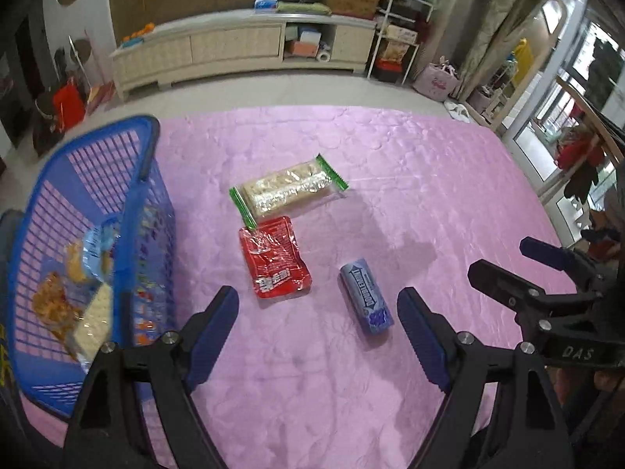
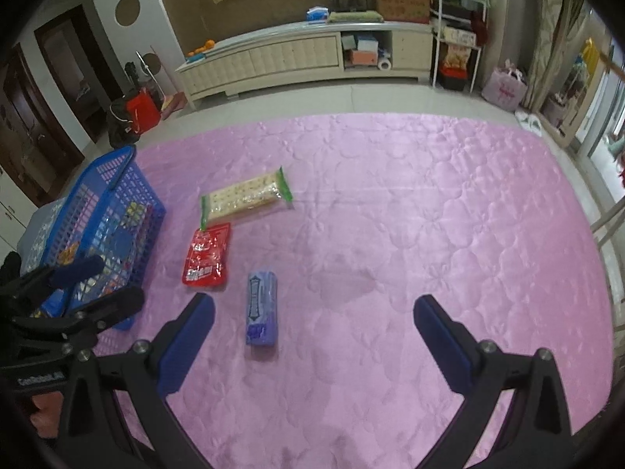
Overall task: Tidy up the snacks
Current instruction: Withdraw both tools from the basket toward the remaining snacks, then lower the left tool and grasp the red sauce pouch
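Pink quilted fabric (image 1: 351,371) covers the surface that carries the snacks. The left gripper (image 1: 318,336) has its fingers (image 1: 213,332) spread wide with nothing between them but bare cloth. Just ahead of them, near the left finger's tip, lies a red snack packet (image 1: 275,256), flat on the cloth. Close to the right finger's tip lies a blue-purple gum pack (image 1: 366,300), lengthwise, not touching it. Farther ahead of the fingers, past the red packet and almost touching its far corner, lies a clear cracker pack with green ends (image 1: 288,188). Left of the left finger stands a blue plastic basket (image 1: 43,203), with several wrapped snacks (image 1: 84,297) already inside.

The right gripper (image 2: 314,336) also has its fingers (image 2: 187,344) wide apart and holds nothing. The gum pack sits just ahead of its left finger, inside the line of the gap; the red packet and cracker pack lie farther ahead to the left, the basket beyond them.
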Available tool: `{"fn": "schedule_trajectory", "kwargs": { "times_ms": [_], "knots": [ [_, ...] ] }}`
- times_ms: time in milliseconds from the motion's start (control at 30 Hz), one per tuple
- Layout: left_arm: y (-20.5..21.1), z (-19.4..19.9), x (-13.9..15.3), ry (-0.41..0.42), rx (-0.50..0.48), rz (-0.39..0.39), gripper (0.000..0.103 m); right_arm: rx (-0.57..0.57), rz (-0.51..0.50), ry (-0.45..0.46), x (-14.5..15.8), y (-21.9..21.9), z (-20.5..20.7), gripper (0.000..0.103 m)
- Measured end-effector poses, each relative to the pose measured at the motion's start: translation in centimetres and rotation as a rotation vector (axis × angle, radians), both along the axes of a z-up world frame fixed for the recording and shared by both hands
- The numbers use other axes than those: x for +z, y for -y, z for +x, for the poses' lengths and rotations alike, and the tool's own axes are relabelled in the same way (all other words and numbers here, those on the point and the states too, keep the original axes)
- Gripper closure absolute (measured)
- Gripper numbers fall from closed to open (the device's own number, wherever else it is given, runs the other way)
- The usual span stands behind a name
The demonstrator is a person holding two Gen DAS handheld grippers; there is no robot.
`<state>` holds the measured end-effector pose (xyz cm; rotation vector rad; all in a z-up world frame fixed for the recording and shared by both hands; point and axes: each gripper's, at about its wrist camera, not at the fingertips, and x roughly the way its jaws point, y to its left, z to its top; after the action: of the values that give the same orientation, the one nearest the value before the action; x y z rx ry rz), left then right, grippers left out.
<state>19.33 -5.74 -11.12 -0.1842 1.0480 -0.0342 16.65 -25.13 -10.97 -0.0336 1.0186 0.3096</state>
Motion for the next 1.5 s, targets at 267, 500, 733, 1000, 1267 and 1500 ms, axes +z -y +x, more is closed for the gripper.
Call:
{"fn": "schedule_trajectory", "kwargs": {
  "times_ms": [267,500,733,1000,1267,1500],
  "knots": [
    [0.2,3.3,-3.2,-0.054,0.01,0.05,0.021,0.002,-0.048,-0.023,-2.3,-0.8,3.7,0.0],
    [-1.4,6.0,-5.8,-0.115,0.039,0.016,0.021,0.014,-0.056,-0.066,-5.4,-0.3,5.7,0.0],
    [-2.4,8.5,-8.1,-0.15,0.058,0.026,0.021,0.009,-0.089,-0.117,-7.3,-1.0,7.0,0.0],
    [-2.9,10.1,-10.2,-0.199,0.058,0.06,0.021,0.0,-0.042,-0.15,-7.9,-1.7,7.5,0.0],
    [-2.9,10.6,-11.3,-0.204,0.067,0.064,0.021,0.007,-0.058,-0.176,-8.7,-2.0,7.8,0.0],
    [-1.5,9.3,-11.4,-0.208,0.037,0.119,0.046,-0.013,-0.021,-0.182,-8.2,-0.7,8.1,0.0]
  ]
}}
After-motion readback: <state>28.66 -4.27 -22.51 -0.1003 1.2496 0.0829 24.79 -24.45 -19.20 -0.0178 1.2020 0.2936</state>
